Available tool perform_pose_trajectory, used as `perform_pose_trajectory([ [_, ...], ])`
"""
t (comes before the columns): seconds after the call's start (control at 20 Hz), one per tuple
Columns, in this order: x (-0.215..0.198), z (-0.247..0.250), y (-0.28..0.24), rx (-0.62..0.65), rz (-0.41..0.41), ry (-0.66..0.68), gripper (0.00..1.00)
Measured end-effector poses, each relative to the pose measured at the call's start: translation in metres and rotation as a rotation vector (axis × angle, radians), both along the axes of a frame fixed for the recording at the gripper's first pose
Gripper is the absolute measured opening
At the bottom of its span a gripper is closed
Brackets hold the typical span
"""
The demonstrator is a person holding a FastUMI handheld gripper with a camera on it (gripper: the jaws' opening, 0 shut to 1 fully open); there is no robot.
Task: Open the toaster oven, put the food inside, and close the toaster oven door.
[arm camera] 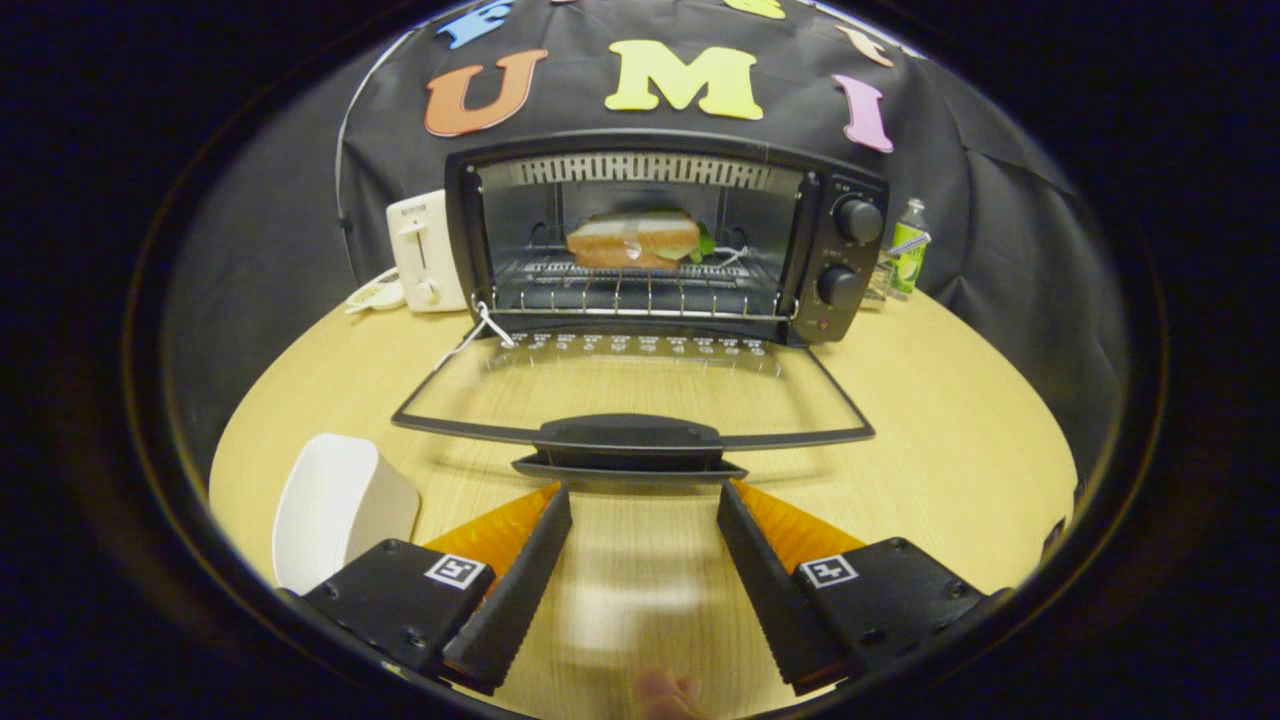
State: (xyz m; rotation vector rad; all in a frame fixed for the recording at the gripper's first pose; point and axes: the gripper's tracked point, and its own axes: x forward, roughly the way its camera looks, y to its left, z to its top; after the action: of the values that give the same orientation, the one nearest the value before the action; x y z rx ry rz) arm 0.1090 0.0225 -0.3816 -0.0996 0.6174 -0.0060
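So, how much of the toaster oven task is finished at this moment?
Done: the door lies open and the sandwich sits on the rack inside. In hand: the open, empty gripper is just short of the door handle. Left: closing the door.

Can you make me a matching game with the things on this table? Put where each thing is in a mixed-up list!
Things:
1. sandwich
2. white toaster
3. green bottle
4. white dish

Places:
A. beside the gripper, whose fingers are open and empty
B. on the rack inside the open toaster oven
C. next to the oven's knob side
D. next to the oven's other side

Pairs: 1-B, 2-D, 3-C, 4-A
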Motion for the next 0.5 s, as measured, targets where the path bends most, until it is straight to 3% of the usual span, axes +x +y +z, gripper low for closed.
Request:
perform_pose_trajectory([
  [0.5,0.0,0.021,0.004,0.024,-0.017,-0.098,0.98],
])
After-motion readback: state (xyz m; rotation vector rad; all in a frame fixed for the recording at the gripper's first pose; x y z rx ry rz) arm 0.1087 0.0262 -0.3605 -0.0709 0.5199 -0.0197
